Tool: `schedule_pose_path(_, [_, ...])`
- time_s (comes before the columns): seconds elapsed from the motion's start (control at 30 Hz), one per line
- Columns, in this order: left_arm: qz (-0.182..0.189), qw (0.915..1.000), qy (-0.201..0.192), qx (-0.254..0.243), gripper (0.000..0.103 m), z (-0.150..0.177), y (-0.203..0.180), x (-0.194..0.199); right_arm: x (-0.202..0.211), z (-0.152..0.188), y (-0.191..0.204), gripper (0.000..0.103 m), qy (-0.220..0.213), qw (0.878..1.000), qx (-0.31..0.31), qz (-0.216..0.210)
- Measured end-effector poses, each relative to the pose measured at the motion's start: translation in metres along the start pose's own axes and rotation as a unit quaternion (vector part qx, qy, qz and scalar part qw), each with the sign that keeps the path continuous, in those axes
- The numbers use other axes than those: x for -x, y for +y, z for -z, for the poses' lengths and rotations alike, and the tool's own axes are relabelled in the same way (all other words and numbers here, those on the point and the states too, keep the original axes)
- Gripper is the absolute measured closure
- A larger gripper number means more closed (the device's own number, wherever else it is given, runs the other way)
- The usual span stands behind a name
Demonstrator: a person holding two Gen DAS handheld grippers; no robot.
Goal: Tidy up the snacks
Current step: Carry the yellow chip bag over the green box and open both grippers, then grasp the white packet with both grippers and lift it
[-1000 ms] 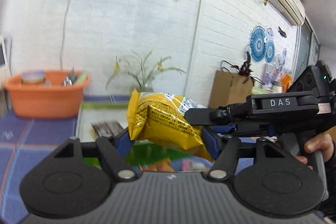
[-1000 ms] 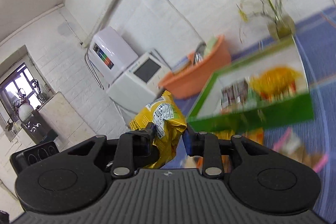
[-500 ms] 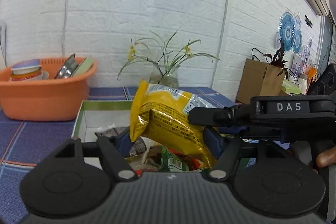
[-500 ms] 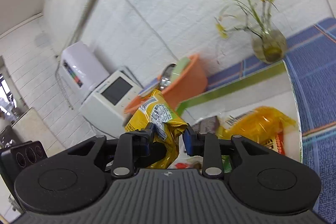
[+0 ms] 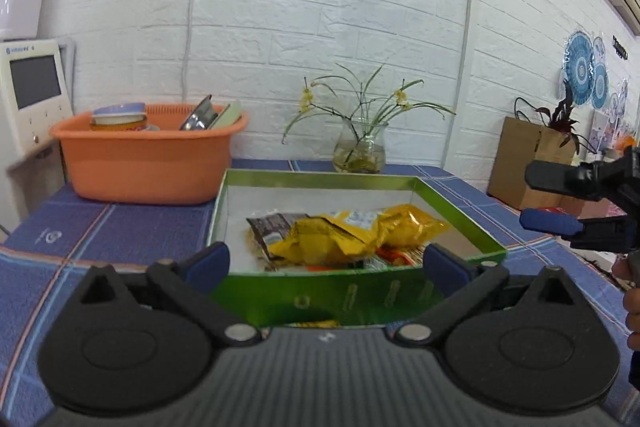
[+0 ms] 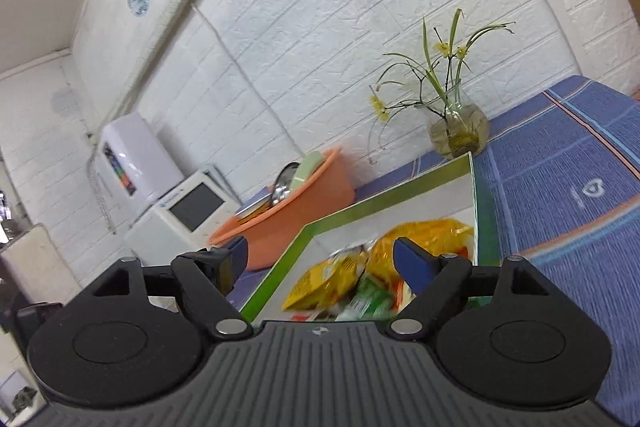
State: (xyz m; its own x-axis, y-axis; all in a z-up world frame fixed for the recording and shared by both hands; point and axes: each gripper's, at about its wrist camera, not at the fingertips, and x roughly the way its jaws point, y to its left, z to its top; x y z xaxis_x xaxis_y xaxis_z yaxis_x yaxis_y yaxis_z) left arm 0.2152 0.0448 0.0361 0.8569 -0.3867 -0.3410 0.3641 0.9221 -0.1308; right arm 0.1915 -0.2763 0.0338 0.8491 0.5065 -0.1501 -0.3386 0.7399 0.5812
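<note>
Both claws wide open, nothing held; snacks in the green box.

My left gripper (image 5: 326, 259) & right gripper (image 6: 320, 261) had just been opening, jaws fully apart w/ nothing between them (blue pads bare). The yellow snack bag (image 5: 344, 235) lay inside the green box (image 5: 320, 293) among other packets. Both pointed slightly down over the box's near edge; the right one sat tilted.

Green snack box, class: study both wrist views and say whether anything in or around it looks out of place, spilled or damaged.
Nothing stands out. The shallow green cardboard box sits flat on the blue checked tablecloth. The crinkled yellow snack bags and a dark foil packet lie loosely piled inside it, unspilled, and nothing looks torn.
</note>
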Motion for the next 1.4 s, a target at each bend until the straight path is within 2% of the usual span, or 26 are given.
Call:
schedule_pose_path(0.07, [0.014, 0.9995, 0.023, 0.014, 0.0, 0.015, -0.007, 0.017, 0.026, 0.014, 0.002, 0.0, 0.008, 1.0, -0.004, -0.006])
schedule_pose_path(0.13, [0.034, 0.9981, 0.043, 0.028, 0.0, 0.032, -0.016, 0.034, 0.049, 0.03, 0.005, 0.0, 0.02, 1.0, -0.005, 0.005])
schedule_pose_path(0.27, [0.067, 0.9946, 0.074, 0.029, 0.0, 0.055, -0.036, 0.05, 0.072, 0.057, 0.001, 0.0, 0.069, 0.995, -0.033, 0.057])
schedule_pose_path(0.33, [0.078, 0.9929, 0.088, 0.02, 0.0, 0.063, -0.047, 0.049, 0.07, 0.066, -0.005, 0.0, 0.108, 0.989, -0.07, 0.074])
schedule_pose_path(0.53, [0.1, 0.9865, 0.126, 0.03, 0.0, 0.081, -0.058, 0.033, 0.046, 0.082, -0.016, 0.0, 0.18, 0.972, -0.143, 0.054])
schedule_pose_path(0.57, [0.106, 0.9854, 0.128, 0.035, 0.0, 0.083, -0.058, 0.031, 0.043, 0.083, -0.016, 0.0, 0.177, 0.972, -0.151, 0.046])
schedule_pose_path(0.63, [0.122, 0.9822, 0.135, 0.047, 0.001, 0.087, -0.057, 0.027, 0.037, 0.082, -0.014, 0.0, 0.18, 0.972, -0.145, 0.049])
schedule_pose_path(0.7, [0.144, 0.9765, 0.147, 0.063, 0.007, 0.092, -0.055, 0.022, 0.03, 0.082, -0.012, 0.0, 0.188, 0.971, -0.14, 0.041])
schedule_pose_path(0.8, [0.148, 0.9779, 0.136, 0.058, 0.017, 0.094, -0.057, 0.022, 0.019, 0.082, -0.007, 0.0, 0.204, 0.971, -0.122, 0.037])
schedule_pose_path(0.83, [0.152, 0.9769, 0.136, 0.062, 0.029, 0.095, -0.056, 0.021, 0.015, 0.083, -0.005, 0.033, 0.214, 0.969, -0.11, 0.049])
schedule_pose_path(0.87, [0.147, 0.9783, 0.137, 0.051, 0.034, 0.095, -0.058, 0.022, 0.013, 0.085, -0.005, 0.044, 0.22, 0.968, -0.109, 0.056])
schedule_pose_path(0.93, [0.131, 0.9816, 0.136, 0.028, 0.053, 0.095, -0.064, 0.027, 0.014, 0.088, 0.001, 0.051, 0.22, 0.969, -0.098, 0.057])
schedule_pose_path(1.03, [0.14, 0.9813, 0.127, 0.037, 0.054, 0.093, -0.06, 0.039, 0.026, 0.089, 0.017, 0.055, 0.201, 0.977, -0.058, 0.048])
schedule_pose_path(1.13, [0.148, 0.9822, 0.108, 0.041, 0.054, 0.087, -0.057, 0.054, 0.037, 0.085, 0.027, 0.056, 0.182, 0.982, -0.041, 0.022])
schedule_pose_path(1.27, [0.145, 0.9854, 0.084, 0.032, 0.054, 0.078, -0.057, 0.068, 0.04, 0.078, 0.037, 0.056, 0.165, 0.986, -0.023, -0.003])
schedule_pose_path(1.4, [0.141, 0.9862, 0.08, 0.033, 0.054, 0.073, -0.054, 0.07, 0.036, 0.078, 0.039, 0.056, 0.157, 0.987, -0.019, -0.013])
